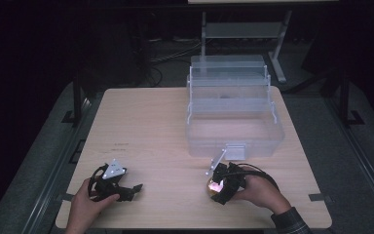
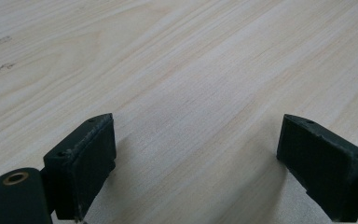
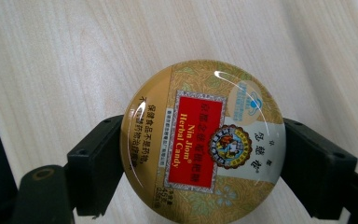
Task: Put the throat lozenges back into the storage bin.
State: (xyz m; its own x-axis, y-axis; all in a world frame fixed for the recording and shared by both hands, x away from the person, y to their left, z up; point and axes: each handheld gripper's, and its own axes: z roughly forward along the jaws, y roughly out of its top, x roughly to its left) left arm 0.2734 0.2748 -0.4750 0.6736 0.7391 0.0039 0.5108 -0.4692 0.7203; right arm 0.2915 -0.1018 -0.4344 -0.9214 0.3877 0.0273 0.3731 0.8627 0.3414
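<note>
- Nearest the camera, at 7 o'clock on the table [image 1: 151, 122], the left claw [image 2: 196, 158] is held by a hand [image 1: 85, 204], its jaws spread wide over bare wood with nothing between them.
- At 5 o'clock, the right claw [image 3: 203, 161] is closed on a round gold candy tin [image 3: 204, 140], which is pinched at both sides.
- A clear plastic box [image 1: 233, 114] is seen at 1 o'clock, just beyond the tin.

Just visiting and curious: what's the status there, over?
Left gripper open, nothing between its jaws, low over bare table. Right gripper shut on round candy tin. Clear plastic box stands open beyond; nothing in between.
</note>
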